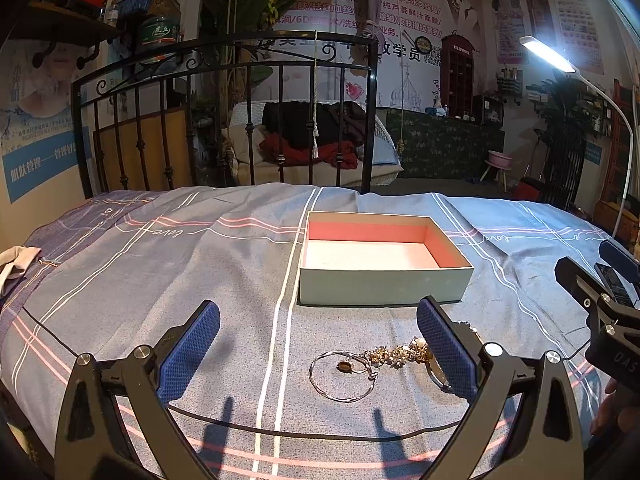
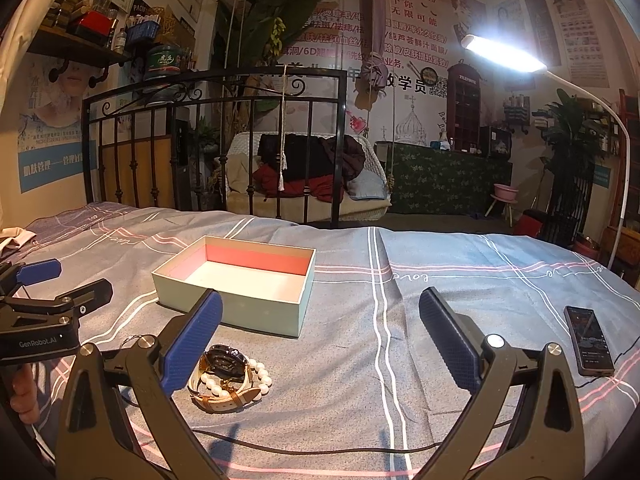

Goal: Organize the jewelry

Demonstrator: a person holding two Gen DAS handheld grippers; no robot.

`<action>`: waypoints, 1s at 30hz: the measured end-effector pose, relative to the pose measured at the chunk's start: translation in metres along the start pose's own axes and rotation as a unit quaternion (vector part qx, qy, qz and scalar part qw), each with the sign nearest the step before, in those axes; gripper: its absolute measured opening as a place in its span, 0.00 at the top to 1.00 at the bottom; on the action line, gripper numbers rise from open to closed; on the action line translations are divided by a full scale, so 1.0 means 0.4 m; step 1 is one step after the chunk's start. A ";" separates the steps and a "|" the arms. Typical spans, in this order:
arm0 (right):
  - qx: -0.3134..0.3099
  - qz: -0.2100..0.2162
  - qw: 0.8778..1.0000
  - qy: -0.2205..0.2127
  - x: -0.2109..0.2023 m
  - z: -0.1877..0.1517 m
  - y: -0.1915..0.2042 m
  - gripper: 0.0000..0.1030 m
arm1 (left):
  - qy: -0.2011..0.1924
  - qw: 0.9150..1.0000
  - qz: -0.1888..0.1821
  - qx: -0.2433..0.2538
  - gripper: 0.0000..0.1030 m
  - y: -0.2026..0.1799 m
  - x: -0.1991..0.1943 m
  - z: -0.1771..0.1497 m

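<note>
Jewelry pile (image 1: 384, 364) on bed (image 1: 200, 264), lower centre of left view, box (image 1: 380, 264) just behind, watch (image 2: 226, 376) and possibly pearls lower left of right view, left gripper (image 1: 318, 348) and right gripper (image 2: 320, 336) fingers both spread, holding nothing.

Black left tool (image 1: 318, 344) and right tool (image 2: 320, 336), blue textured pads, silver screws, "GenRobot.AI" marking.

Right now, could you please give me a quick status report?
Both hand-held grippers open, left, right. Box empty. Jewelry pile on bedsheet, untouched. Phone lies aside, nothing blocking.
</note>
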State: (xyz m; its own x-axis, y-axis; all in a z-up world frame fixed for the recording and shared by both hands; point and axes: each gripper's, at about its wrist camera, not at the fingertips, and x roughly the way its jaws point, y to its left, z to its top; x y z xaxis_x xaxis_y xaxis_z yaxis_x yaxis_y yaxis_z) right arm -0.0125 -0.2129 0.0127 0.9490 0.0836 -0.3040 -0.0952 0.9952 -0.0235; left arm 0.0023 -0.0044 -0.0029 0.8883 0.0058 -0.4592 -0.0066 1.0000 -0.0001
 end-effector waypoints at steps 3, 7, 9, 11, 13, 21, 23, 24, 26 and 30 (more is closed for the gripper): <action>0.000 0.000 1.000 0.000 0.000 0.001 0.000 0.06 | 0.000 1.000 0.000 0.000 0.06 -0.001 0.000 -0.001; 0.000 0.001 1.000 0.001 0.000 0.001 0.000 0.06 | 0.001 1.000 0.000 0.000 0.06 -0.002 0.000 0.001; -0.001 0.001 1.000 0.001 -0.001 0.000 0.001 0.06 | 0.001 1.000 0.000 0.000 0.06 -0.002 0.001 0.001; -0.001 0.002 1.000 0.002 0.000 0.000 0.000 0.06 | 0.001 1.000 0.000 0.000 0.06 -0.002 0.001 0.000; 0.000 0.001 1.000 0.002 -0.002 0.000 0.000 0.06 | 0.001 1.000 -0.001 -0.001 0.06 -0.002 0.002 0.001; 0.000 0.001 1.000 0.003 -0.002 -0.001 -0.001 0.06 | 0.002 1.000 -0.001 -0.002 0.06 -0.007 0.004 -0.007; -0.001 0.000 1.000 0.003 -0.001 -0.002 0.000 0.06 | 0.004 1.000 -0.001 -0.002 0.06 -0.008 0.003 -0.009; -0.001 0.000 1.000 0.003 -0.001 -0.002 0.000 0.06 | 0.005 1.000 -0.001 -0.002 0.06 -0.008 0.004 -0.010; -0.001 0.000 1.000 0.003 -0.001 -0.002 -0.001 0.06 | 0.007 1.000 -0.001 -0.002 0.06 -0.010 0.004 -0.012; 0.000 0.000 1.000 0.004 -0.002 -0.001 -0.001 0.06 | 0.007 1.000 0.000 -0.003 0.06 -0.007 0.002 -0.011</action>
State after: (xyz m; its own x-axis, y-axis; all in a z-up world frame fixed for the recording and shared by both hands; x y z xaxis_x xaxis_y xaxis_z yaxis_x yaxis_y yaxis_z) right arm -0.0132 -0.2134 0.0125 0.9467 0.0841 -0.3108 -0.0962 0.9951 -0.0238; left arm 0.0009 -0.0073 -0.0073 0.8822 0.0062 -0.4708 -0.0096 0.9999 -0.0049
